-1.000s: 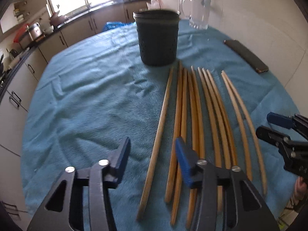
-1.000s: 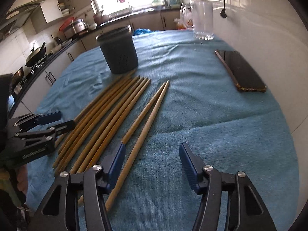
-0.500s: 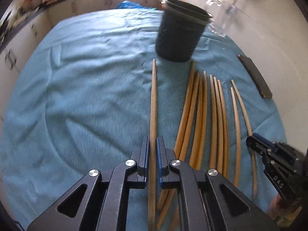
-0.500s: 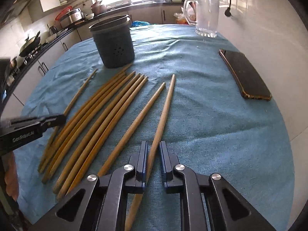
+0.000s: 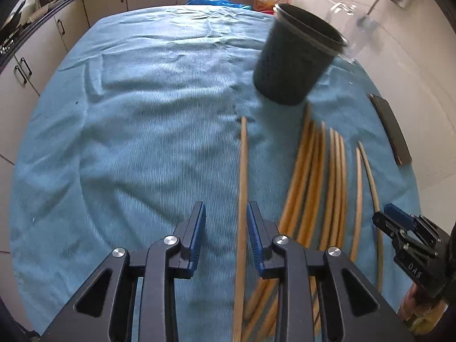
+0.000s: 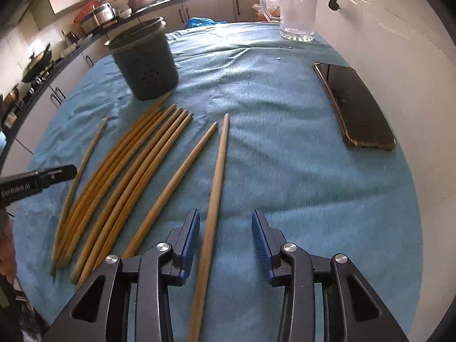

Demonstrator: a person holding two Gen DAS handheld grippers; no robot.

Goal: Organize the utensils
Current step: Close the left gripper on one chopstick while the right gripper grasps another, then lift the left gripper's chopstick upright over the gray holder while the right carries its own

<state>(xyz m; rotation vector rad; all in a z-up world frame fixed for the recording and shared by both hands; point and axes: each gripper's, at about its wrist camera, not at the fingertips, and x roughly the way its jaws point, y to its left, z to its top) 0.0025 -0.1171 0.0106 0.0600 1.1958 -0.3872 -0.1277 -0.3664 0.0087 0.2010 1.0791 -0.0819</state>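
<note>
Wooden chopsticks (image 6: 134,171) are laid side by side on a blue cloth (image 6: 285,171), long axes running roughly from the near edge toward a dark perforated utensil holder (image 6: 145,62) that stands upright at the far side. Their far tips are fanned toward the holder's base; the nearest tip is seen just short of it. One stick (image 5: 242,199) is set apart on the left of the bundle and is framed between the blue pads of the left gripper (image 5: 226,239), jaws parted moderately, stick lying close to the right pad; whether contact is made cannot be told. Its far tip is pointed at the cloth just left of the holder (image 5: 293,62). Another stick (image 6: 213,199) on the right of the group is seen between the pads of the right gripper (image 6: 226,245), jaws wide apart, nothing clamped, stick nearer the left pad, tip aimed straight away. A neighbouring stick (image 6: 176,182) is angled slightly toward it. A phone (image 6: 353,105) is lying flat well to the right, and a glass pitcher (image 6: 296,11) is placed at the far edge.
</note>
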